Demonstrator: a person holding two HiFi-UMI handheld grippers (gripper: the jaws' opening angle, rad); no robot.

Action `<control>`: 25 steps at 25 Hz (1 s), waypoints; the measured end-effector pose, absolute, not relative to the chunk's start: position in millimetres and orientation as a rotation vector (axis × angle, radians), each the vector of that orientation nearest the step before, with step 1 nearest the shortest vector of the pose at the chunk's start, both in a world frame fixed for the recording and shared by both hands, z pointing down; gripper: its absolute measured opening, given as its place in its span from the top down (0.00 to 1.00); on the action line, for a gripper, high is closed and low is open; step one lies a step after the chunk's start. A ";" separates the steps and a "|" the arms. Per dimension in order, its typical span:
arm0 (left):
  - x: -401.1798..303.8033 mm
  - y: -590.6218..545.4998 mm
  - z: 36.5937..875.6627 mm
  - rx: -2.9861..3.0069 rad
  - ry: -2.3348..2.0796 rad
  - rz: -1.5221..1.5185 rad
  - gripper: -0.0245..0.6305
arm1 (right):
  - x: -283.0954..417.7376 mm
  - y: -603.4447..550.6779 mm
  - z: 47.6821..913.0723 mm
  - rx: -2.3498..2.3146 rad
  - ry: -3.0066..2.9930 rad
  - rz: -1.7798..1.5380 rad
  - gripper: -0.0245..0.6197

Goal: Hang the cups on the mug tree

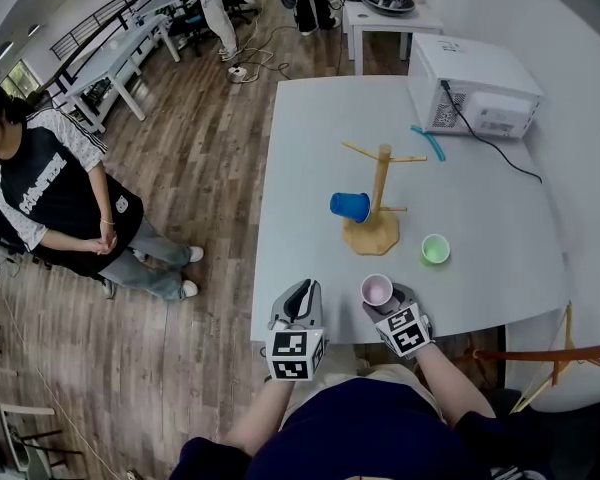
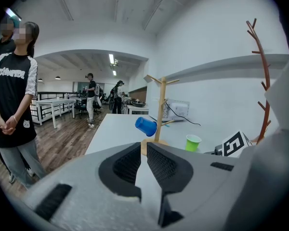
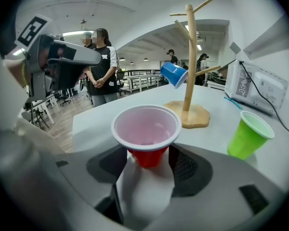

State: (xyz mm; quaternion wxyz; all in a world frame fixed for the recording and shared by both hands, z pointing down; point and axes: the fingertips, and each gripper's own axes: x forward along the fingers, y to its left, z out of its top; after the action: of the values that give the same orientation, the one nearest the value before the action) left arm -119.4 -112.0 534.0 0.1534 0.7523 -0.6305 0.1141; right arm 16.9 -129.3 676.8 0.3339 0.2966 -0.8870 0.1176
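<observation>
The wooden mug tree (image 1: 380, 196) stands mid-table with a blue cup (image 1: 350, 206) hung on a low left peg. A green cup (image 1: 435, 249) stands upright to the right of its base. My right gripper (image 1: 385, 303) is near the table's front edge, shut on a red cup (image 1: 377, 290) with a pale inside, held upright. In the right gripper view the red cup (image 3: 145, 129) sits between the pads, the tree (image 3: 190, 57) and green cup (image 3: 248, 134) beyond. My left gripper (image 1: 298, 308) hangs at the front edge, shut and empty; its jaws meet (image 2: 143, 150).
A white microwave (image 1: 470, 88) with a black cable stands at the table's back right, a light-blue strip (image 1: 430, 143) in front of it. A person (image 1: 50, 198) stands on the wooden floor to the left. A brown coat stand (image 2: 262, 81) rises at the right.
</observation>
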 end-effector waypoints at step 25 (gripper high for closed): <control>-94.1 -140.3 534.4 2.227 -1.725 0.307 0.93 | 38.1 -147.7 645.0 0.835 -2.315 0.315 0.55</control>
State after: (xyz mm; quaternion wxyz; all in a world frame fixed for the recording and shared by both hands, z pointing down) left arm -94.1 -140.3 534.4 0.1534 0.7766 -0.6016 0.1069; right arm 38.1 -147.7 645.0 0.3241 0.3183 -0.8827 0.1202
